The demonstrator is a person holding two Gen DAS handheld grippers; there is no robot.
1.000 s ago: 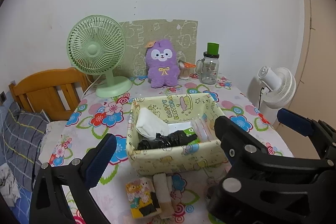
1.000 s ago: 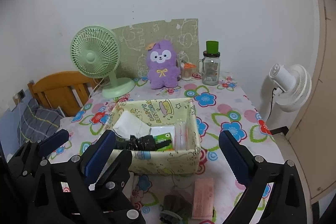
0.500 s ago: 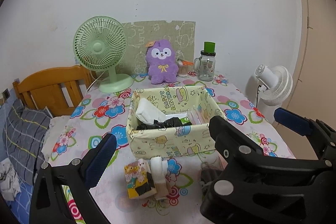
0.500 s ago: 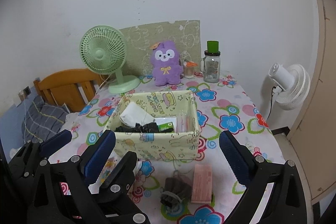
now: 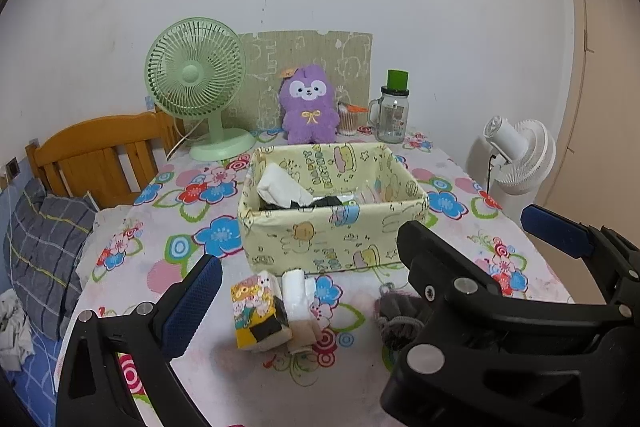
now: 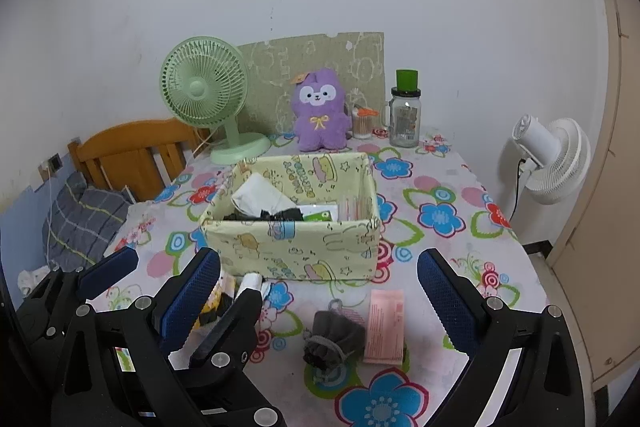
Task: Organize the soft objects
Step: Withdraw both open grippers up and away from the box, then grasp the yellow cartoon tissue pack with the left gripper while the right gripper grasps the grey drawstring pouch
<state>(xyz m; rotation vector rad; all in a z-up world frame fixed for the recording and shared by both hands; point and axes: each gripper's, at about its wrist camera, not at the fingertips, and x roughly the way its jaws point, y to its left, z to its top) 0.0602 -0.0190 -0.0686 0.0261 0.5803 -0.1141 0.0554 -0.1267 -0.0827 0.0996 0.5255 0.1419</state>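
while both grippers hang released above the floral surface (image 6: 440, 187), left gripper (image 5: 372, 259) and right gripper (image 6: 320, 291) hold nothing. judging by this, a pick is pending: the grey drawstring pouch (image 6: 334, 341) lies before the fabric storage box (image 6: 296, 251), needing a descent and pinch.

A yellow fabric basket (image 6: 296, 247) printed with cartoons is being kept at the table's middle, a white pack (image 6: 260, 197) and black cloth (image 6: 280, 215) lying inside. Near the table's front edge, a gray drawstring pouch (image 6: 332, 339) is lying touching a flat pink packet (image 6: 385, 325); left of them a yellow pack (image 5: 258, 311) and white roll (image 5: 295, 293) are lying together.
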